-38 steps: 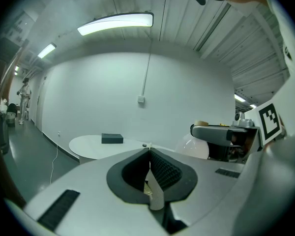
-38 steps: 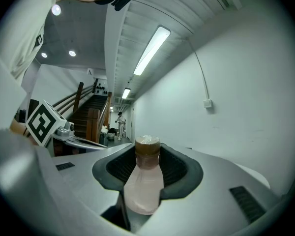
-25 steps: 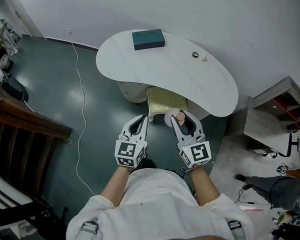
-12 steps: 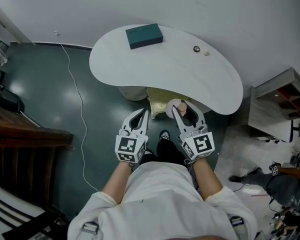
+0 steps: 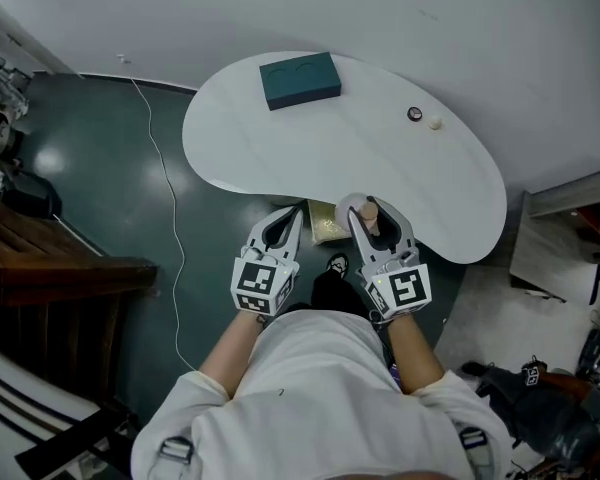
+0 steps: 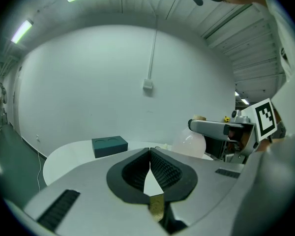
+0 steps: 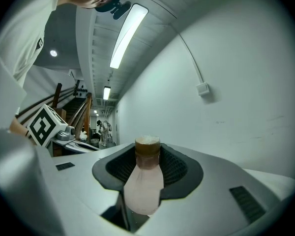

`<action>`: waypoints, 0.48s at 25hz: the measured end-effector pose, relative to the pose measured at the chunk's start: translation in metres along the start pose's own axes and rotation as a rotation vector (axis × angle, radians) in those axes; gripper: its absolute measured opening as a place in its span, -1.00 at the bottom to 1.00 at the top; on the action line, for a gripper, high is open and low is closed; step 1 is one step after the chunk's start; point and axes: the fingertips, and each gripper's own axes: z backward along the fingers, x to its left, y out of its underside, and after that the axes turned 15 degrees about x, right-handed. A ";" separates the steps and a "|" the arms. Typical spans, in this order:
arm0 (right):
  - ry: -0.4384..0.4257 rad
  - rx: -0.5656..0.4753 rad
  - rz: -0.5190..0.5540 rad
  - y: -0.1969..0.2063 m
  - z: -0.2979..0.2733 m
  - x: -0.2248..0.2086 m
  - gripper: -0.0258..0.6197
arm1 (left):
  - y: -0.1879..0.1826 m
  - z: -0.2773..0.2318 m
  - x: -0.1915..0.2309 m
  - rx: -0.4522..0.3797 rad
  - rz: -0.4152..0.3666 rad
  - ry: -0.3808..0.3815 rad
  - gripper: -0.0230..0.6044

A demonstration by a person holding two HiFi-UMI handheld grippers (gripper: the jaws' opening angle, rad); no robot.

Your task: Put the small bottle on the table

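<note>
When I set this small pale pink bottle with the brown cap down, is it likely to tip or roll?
The small pale pink bottle widens below a narrow neck, so set upright it probably stands steadily. Its rounded body would likely roll if it landed sideways on the smooth white table. The right gripper grips it high, so it may swing.

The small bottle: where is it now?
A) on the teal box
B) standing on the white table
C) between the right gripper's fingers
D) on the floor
C: the small bottle sits clamped between the right gripper's fingers, not on the table.
</note>
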 end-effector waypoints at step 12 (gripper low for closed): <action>-0.017 0.034 -0.003 -0.005 -0.057 -0.084 -0.49 | -0.038 -0.092 0.017 0.050 0.019 -0.014 -0.86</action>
